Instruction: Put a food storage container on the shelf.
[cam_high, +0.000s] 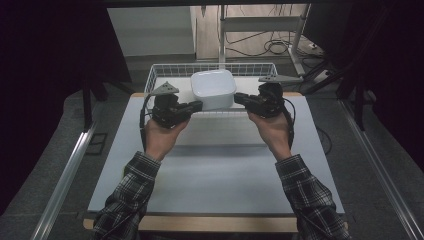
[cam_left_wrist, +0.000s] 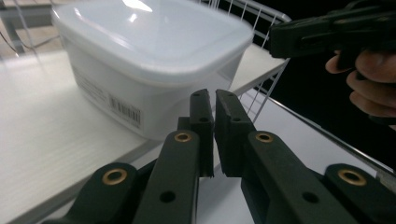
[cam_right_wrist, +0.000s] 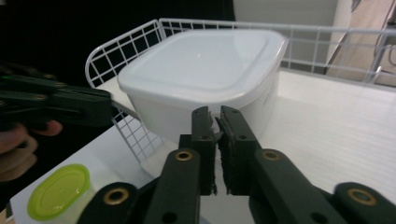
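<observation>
A white lidded plastic container stands in a white wire basket at the table's far edge. My left gripper sits at the basket's front rim, left of the container, with its jaws shut to a thin slit. My right gripper mirrors it on the right, also shut. Both point inward at the container's lower front wall, close to it. I cannot tell whether either pinches a basket wire. Each gripper view shows the other gripper farther off.
The white table stretches toward the person, whose plaid sleeves come in from below. A small tub with a green lid stands low at the left of the right gripper view. Dark curtains flank the table, and cables lie on the floor behind.
</observation>
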